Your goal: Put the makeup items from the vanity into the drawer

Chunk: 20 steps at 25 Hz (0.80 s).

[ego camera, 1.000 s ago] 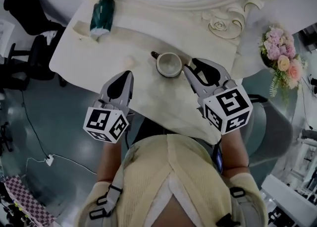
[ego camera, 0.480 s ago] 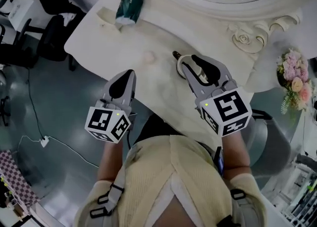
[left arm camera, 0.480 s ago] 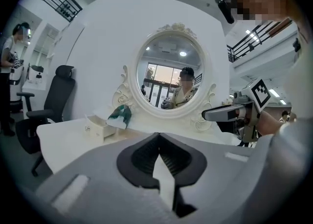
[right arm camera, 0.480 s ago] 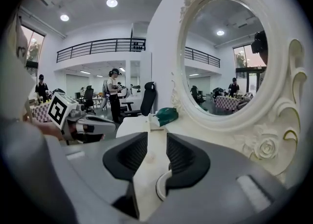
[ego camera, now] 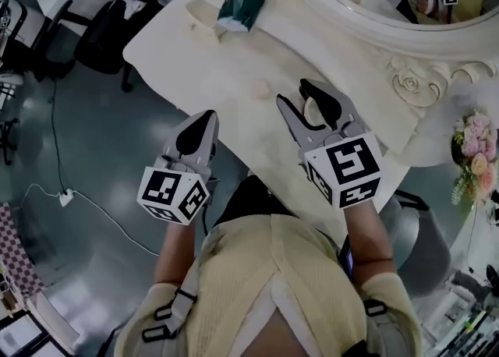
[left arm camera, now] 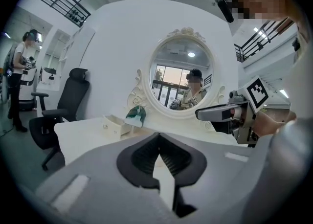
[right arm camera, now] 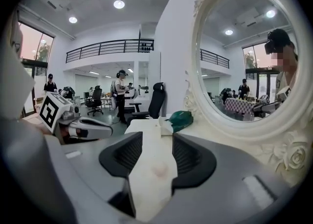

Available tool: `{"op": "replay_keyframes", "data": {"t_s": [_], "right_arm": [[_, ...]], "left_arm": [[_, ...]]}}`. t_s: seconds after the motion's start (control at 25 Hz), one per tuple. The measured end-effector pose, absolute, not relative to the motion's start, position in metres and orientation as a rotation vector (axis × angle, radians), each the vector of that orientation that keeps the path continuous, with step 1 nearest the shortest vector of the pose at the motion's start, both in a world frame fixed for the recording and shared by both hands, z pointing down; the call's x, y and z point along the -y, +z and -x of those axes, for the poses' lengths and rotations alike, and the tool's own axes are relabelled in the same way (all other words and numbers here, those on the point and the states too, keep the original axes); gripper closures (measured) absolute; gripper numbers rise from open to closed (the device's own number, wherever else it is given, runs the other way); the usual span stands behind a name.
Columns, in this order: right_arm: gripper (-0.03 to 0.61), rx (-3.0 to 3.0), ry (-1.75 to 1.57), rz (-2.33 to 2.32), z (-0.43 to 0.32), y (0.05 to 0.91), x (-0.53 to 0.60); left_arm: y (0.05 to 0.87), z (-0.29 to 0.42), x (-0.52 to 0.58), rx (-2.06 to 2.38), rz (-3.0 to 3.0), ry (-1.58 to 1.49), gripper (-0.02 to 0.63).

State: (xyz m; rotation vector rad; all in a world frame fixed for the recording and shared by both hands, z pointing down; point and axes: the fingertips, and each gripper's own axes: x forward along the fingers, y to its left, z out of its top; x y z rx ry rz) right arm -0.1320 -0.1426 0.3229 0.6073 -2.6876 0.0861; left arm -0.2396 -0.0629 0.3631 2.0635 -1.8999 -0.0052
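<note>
1. Now the right gripper [right arm camera: 157, 142] has its jaws spread wide, and they have just been opening. Nothing is pinched. Through the gap show only the bare vanity top [ego camera: 195, 59] and a small pink round item [right arm camera: 159, 169] lying just ahead.
2. The left gripper [left arm camera: 159, 136] has its jaws pressed together and empty, and it hangs at the vanity's near edge.
3. Changed: a second ago the cream cup stood in the open, just left of the right gripper's tips. The head view now shows only a pale curve [ego camera: 313, 111] between those jaws, and I cannot tell whether that is the cup.
4. Also changed: both grippers have shifted along the vanity toward the end where the green pouch [ego camera: 242, 3] lies beside a small white drawer box [ego camera: 201, 14]. Both are still well apart from the grippers.
5. Meaning: no makeup item is held, and none is visibly in the drawer box, so the task looks early. The widened jaws read as preparation for a grab, and the pink round item is the likely target.
</note>
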Motion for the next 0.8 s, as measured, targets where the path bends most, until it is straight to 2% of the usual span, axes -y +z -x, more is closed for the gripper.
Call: {"op": "replay_keyframes", "data": {"t_s": [0.12, 0.8], "right_arm": [[0.359, 2.709, 0.095, -0.632, 0.142, 0.321, 0.143], [0.359, 2.597, 0.273, -0.735, 0.183, 0.391, 0.153]], "left_arm": [[0.365, 0.246, 0.059, 1.911, -2.046, -0.008, 0.614], [0.392, 0.271, 0.056, 1.895, -1.974, -0.047, 0.614]]}}
